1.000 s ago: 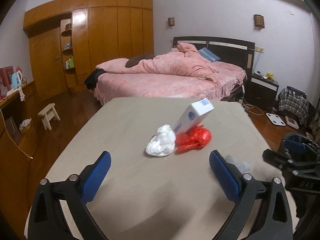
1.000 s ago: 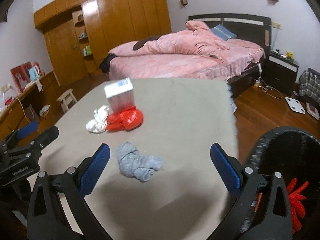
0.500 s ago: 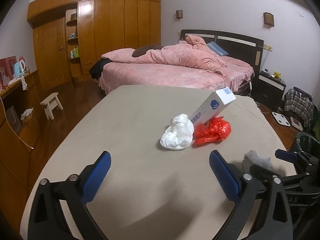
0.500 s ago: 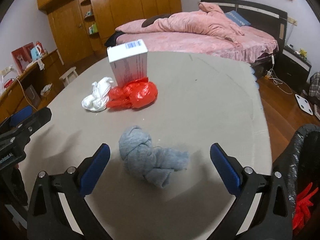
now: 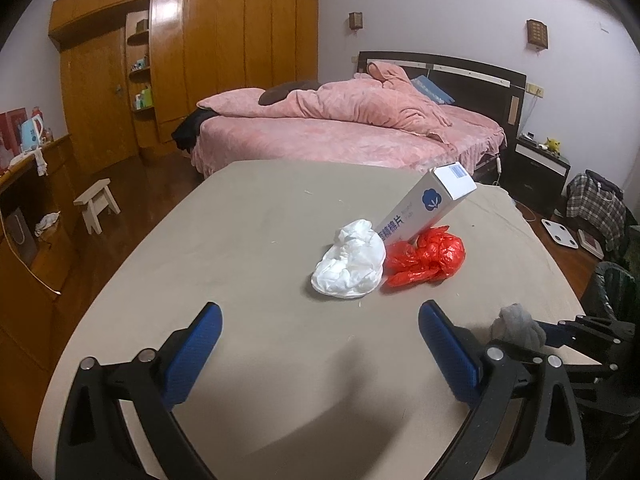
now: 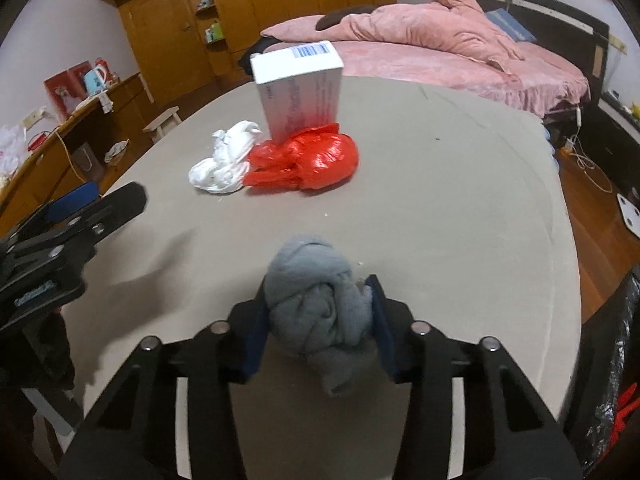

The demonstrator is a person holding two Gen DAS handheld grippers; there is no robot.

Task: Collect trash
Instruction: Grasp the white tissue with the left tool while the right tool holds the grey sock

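Observation:
My right gripper (image 6: 318, 320) is shut on a grey knotted cloth (image 6: 316, 308) at the near right of the beige table (image 6: 440, 184); the cloth also shows in the left wrist view (image 5: 518, 326). My left gripper (image 5: 320, 354) is open and empty over the table's near side. Beyond it lie a white crumpled bag (image 5: 350, 260), a red plastic bag (image 5: 426, 256) and a tilted white box (image 5: 430, 204) that leans on the red bag. They also show in the right wrist view: white bag (image 6: 224, 162), red bag (image 6: 308, 158), box (image 6: 302, 88).
A black bin (image 6: 608, 380) with red trash inside stands at the table's right edge; it also shows in the left wrist view (image 5: 614, 288). A pink bed (image 5: 348, 132) lies behind the table. A wooden counter (image 5: 24, 216) and a stool (image 5: 96, 204) are on the left.
My right gripper moved forward over the grey cloth and closed on it. My left gripper stayed open and shifted slightly left, so the trash pile sits further right in its view.

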